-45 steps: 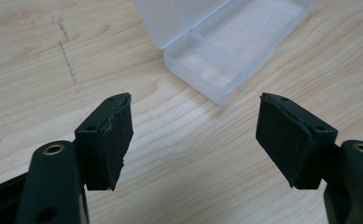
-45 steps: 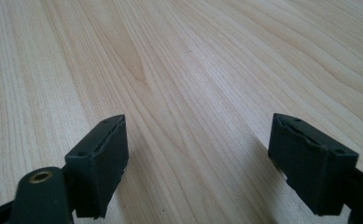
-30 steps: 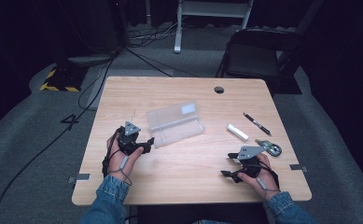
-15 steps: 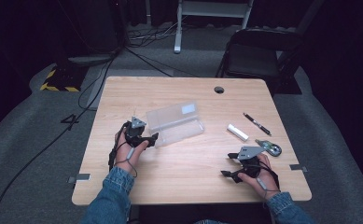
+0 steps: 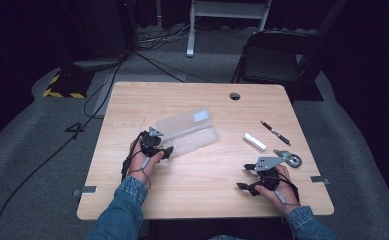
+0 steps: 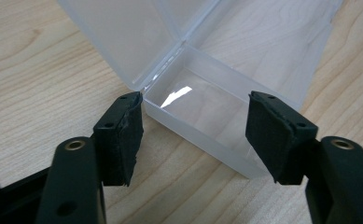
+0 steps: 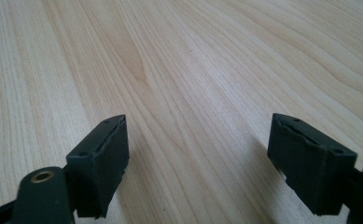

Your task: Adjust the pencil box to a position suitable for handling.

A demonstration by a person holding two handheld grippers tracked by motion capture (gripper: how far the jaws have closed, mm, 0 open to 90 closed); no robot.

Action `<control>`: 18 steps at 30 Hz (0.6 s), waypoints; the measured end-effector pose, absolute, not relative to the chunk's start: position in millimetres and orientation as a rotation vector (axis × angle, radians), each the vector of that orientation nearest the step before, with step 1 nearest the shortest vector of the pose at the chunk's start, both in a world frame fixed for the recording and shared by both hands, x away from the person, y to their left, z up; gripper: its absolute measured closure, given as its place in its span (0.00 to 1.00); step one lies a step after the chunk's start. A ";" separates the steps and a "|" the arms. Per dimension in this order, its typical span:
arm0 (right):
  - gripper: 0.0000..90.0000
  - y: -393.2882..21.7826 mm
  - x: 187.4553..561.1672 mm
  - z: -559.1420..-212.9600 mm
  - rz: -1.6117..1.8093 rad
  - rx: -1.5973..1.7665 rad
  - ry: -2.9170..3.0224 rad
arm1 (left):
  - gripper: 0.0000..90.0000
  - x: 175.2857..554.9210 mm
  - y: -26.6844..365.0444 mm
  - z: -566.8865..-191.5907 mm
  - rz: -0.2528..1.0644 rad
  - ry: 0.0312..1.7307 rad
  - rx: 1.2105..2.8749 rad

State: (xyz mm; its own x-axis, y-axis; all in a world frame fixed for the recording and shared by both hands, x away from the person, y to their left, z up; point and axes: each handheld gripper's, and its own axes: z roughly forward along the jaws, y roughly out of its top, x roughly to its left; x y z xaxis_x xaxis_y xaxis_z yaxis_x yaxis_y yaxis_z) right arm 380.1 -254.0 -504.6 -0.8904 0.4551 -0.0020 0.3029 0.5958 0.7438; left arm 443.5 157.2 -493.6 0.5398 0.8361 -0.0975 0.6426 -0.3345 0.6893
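Step in hand: approach to the clear plastic box (image 5: 187, 132), which lies open near the middle of the worktop (image 5: 197, 200), lid folded back on the far side.

Left hand-held gripper (image 5: 157, 147) is at the box's near-left end. In the left gripper view its jaws stand spread, one pad (image 6: 123, 135) just at the corner by the hinge, the other beside the end wall of the box (image 6: 202, 107). Nothing clamped yet; whether a pad touches the plastic I cannot tell.

Right hand-held gripper (image 5: 254, 175) rests low on the worktop, well to the right of the box and nearer the person, jaws released, bare wood between them in the right gripper view.

To the right of the box: a white stick (image 5: 254, 141), a black pen (image 5: 275, 133), a small grey-green thing (image 5: 288, 158), all untouched.

Judgement: the next move calls for easing the left jaws over the end wall and closing gently; thin plastic may slide or flex, so a steadying right gripper could help.
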 end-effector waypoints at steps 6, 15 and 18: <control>0.23 -254.0 380.1 -504.6 1.172 0.632 2.631 | 0.42 442.6 154.8 -496.8 0.366 1.165 2.120; 0.23 -254.5 379.1 -504.5 1.170 0.643 2.628 | 0.42 437.0 154.2 -498.7 0.367 1.121 2.124; 0.23 -255.3 377.5 -504.3 1.158 0.679 2.611 | 0.42 434.3 154.1 -499.3 0.365 1.106 2.124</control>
